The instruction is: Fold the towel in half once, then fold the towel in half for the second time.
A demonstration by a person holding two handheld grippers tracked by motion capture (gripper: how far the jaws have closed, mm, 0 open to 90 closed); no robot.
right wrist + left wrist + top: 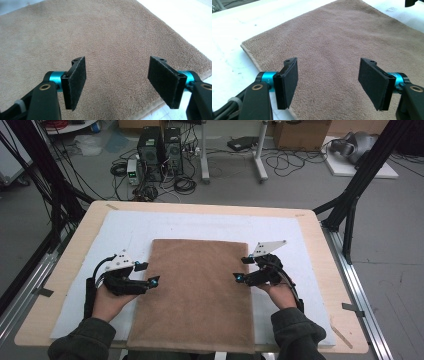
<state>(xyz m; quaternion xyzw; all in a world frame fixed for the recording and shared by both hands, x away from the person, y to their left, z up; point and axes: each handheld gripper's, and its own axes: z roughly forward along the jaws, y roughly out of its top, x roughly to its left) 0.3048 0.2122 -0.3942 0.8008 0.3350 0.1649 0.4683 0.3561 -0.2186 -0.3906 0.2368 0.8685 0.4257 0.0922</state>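
A brown towel [197, 290] lies flat on the white mat, its near edge hanging at the table's front. My left gripper [148, 274] hovers over the towel's left edge, jaws wide open and empty. My right gripper [242, 269] sits at the towel's right edge, open as well, with nothing in it. In the left gripper view the towel [332, 45] spreads out beyond the gripper [328, 83], with a corner at the left. The right gripper view has the towel [105, 42] under the gripper [117, 83], its right edge running along the white mat.
The white mat [125, 227] covers a wooden table [200, 208] with bare margins on both sides. Black frame posts [350, 210] stand at the right and left. Computers and cables [160, 155] sit on the floor beyond the table.
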